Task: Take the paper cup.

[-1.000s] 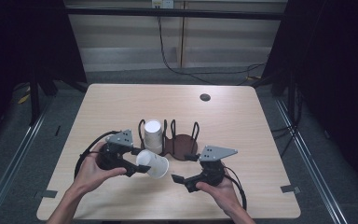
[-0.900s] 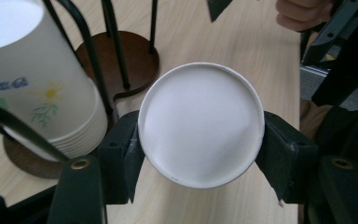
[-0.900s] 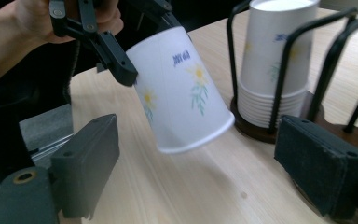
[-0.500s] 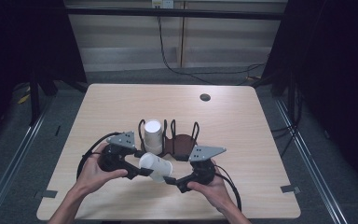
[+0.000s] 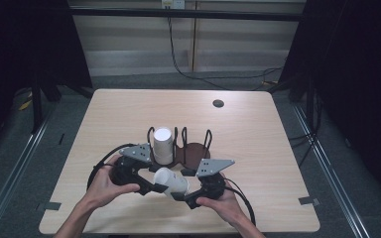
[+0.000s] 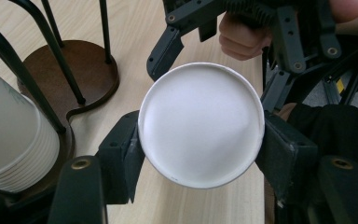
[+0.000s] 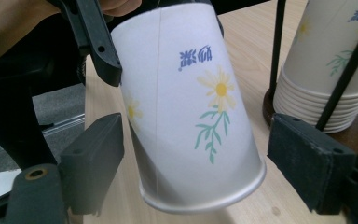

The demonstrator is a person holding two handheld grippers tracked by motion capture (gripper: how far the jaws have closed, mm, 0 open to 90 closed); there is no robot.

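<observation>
your left gripper [image 5: 155,187] is clamping a white paper cup [image 5: 171,180] sideways just above the table [image 5: 258,148], while your right gripper [image 5: 181,194] is sitting open around its rim, beside the cup rack [image 5: 193,148].

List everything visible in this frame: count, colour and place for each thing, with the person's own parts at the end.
Paper cup: one, white with a flower print, held between the two claws near the table's front.
Cup stack: one, white, upside down in the rack's left bay.
Rack: one, brown base with black wire loops, mid-table.
Round cap: one, dark, far right of the table.
Table: one, light wood.
Left claw: black, shut on the paper cup's base end.
Right claw: black, open around its rim end.
Hands: two, gripping the handles.
</observation>
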